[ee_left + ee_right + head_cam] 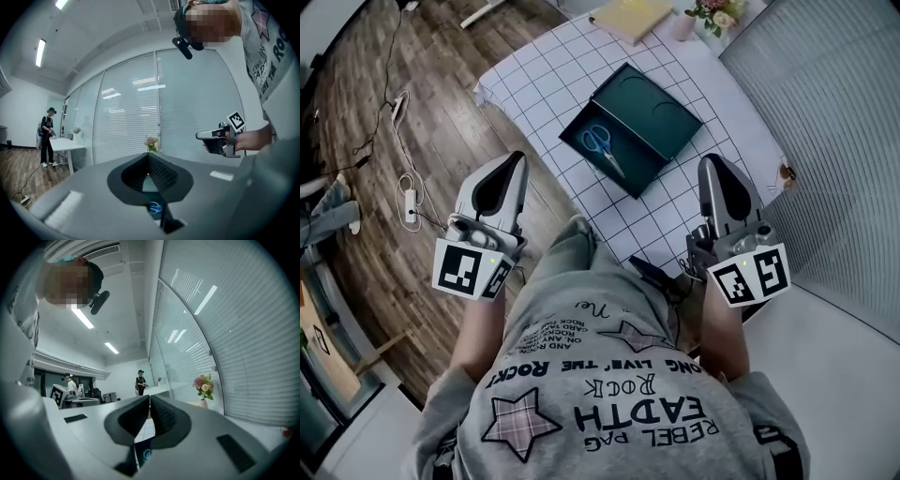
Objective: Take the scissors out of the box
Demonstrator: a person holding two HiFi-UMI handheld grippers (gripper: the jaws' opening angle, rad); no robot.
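Note:
A dark green box (632, 139) lies open on the table with the white grid cloth (675, 202), its lid (660, 105) flat beside it. Blue-handled scissors (602, 145) lie inside the box. My left gripper (517, 156) hangs shut and empty off the table's near-left edge, over the floor. My right gripper (710, 159) is shut and empty above the near-right part of the cloth. Both are well short of the box. Under the closed jaws of the left gripper (148, 155) and the right gripper (150, 397), the blue scissors (154, 207) (146, 454) peek through.
A yellow pad (630, 14) and a vase of flowers (712, 14) stand at the table's far end. A glass wall with blinds (825, 141) runs along the right. Cables and a power strip (410, 202) lie on the wooden floor at left. People stand far off.

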